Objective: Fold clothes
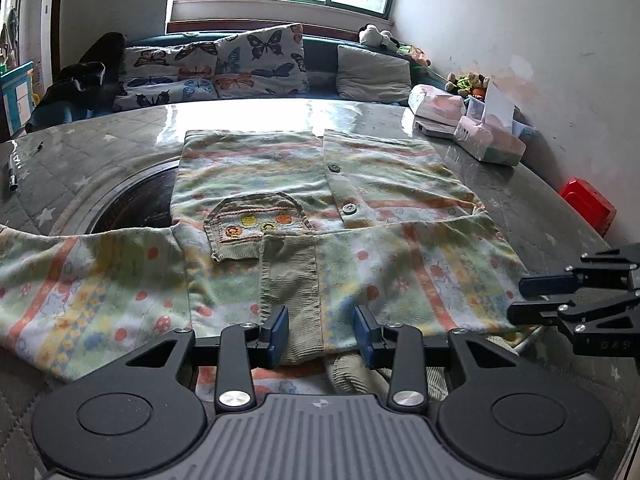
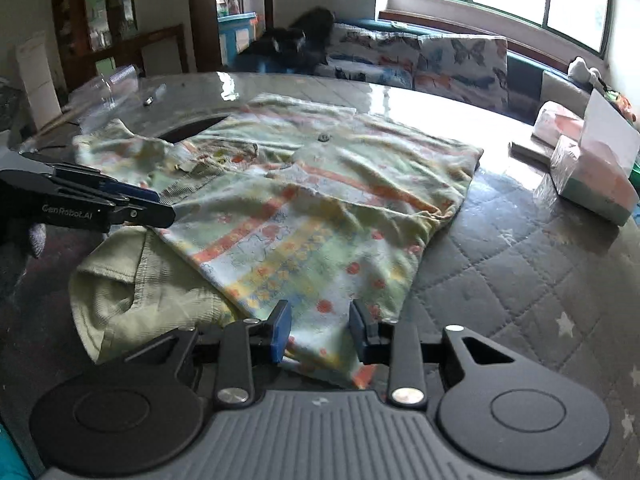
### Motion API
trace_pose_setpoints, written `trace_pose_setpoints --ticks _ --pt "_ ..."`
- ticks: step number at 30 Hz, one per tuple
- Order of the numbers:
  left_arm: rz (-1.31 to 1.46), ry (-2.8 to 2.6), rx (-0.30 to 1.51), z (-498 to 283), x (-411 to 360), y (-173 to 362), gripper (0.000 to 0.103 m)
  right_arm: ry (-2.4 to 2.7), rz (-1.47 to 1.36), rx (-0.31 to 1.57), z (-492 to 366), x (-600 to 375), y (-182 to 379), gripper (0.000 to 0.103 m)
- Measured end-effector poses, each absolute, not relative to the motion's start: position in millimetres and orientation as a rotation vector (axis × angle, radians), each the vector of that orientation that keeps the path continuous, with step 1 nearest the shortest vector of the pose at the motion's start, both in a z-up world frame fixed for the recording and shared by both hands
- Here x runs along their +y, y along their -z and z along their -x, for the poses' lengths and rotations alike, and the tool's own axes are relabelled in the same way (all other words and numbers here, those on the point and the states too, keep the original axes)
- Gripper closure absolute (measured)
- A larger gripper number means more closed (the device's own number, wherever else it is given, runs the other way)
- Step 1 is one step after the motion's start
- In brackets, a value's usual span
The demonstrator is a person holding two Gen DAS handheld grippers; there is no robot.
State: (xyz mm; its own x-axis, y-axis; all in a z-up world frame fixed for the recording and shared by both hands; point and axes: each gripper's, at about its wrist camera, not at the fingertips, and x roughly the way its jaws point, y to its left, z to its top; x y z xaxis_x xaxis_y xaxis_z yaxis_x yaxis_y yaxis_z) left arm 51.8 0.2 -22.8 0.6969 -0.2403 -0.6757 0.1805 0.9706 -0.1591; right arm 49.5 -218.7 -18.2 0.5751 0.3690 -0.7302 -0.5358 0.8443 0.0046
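A pale green children's shirt (image 1: pixel 304 184) with orange stripes, printed dots, buttons and an embroidered corduroy pocket (image 1: pixel 256 220) lies flat on the bench (image 1: pixel 532 200), one sleeve (image 1: pixel 400 276) folded across its front, the other spread sideways.

My right gripper (image 2: pixel 319 330) hovers with its blue-padded jaws apart over the near hem of a pastel patterned shirt (image 2: pixel 320 200) spread on a glossy quilted table (image 2: pixel 520 260). My left gripper (image 2: pixel 160 204) reaches in from the left, over the shirt's olive corduroy collar (image 2: pixel 132 288). Tissue packs (image 2: pixel 592 184) sit far right.
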Motion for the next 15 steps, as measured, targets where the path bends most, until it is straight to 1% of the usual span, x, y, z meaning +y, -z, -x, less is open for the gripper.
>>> trace_pose_setpoints --ticks 9,15 --pt "0.096 0.219 0.766 -48.9 4.4 21.1 0.063 -0.515 0.239 0.777 -61.5 -221.0 11.5 0.072" --pt "0.104 0.205 0.762 -47.3 8.5 18.6 0.063 -0.502 0.207 0.756 -95.8 -213.2 9.6 0.071"
